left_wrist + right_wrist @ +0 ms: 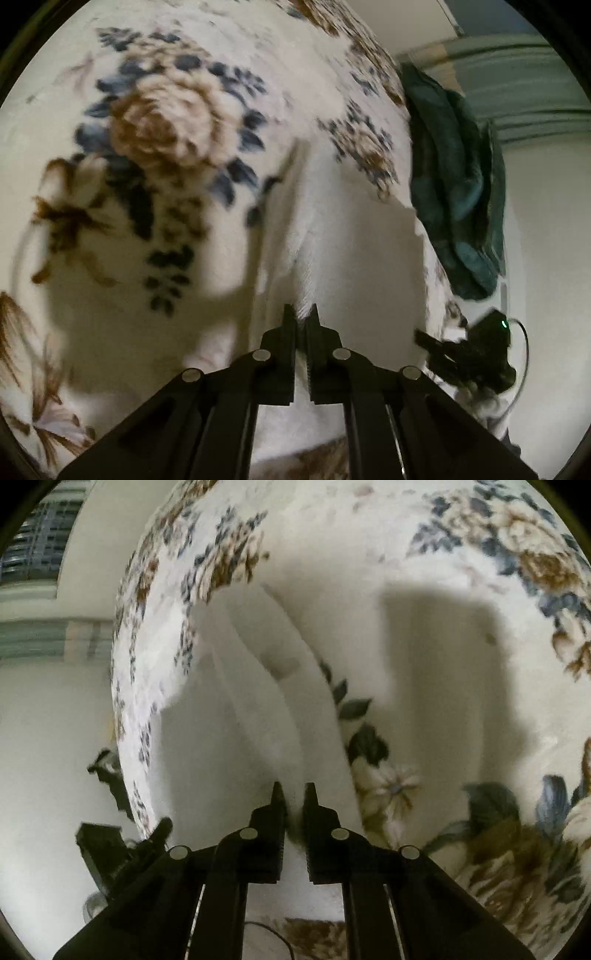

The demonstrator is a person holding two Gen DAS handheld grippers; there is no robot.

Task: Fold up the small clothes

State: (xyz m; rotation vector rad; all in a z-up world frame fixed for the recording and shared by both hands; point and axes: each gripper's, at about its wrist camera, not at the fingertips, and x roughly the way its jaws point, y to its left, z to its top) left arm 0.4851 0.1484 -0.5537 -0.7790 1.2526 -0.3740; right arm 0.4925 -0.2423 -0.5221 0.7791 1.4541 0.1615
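While we hold it by its near edge, the white garment stretches lengthwise away from both cameras over the floral blanket. It is plain white, softly creased, with a folded band along one side. Our left gripper and right gripper are each nearly closed, pinching the cloth. A teal garment lies beside the blanket's edge

- The small garment lies on the blanket, which covers the bed.
- The left tongs pinch one edge of the garment; the right tongs pinch another.
- A bunched towel sits at the blanket's right edge in the left wrist view.
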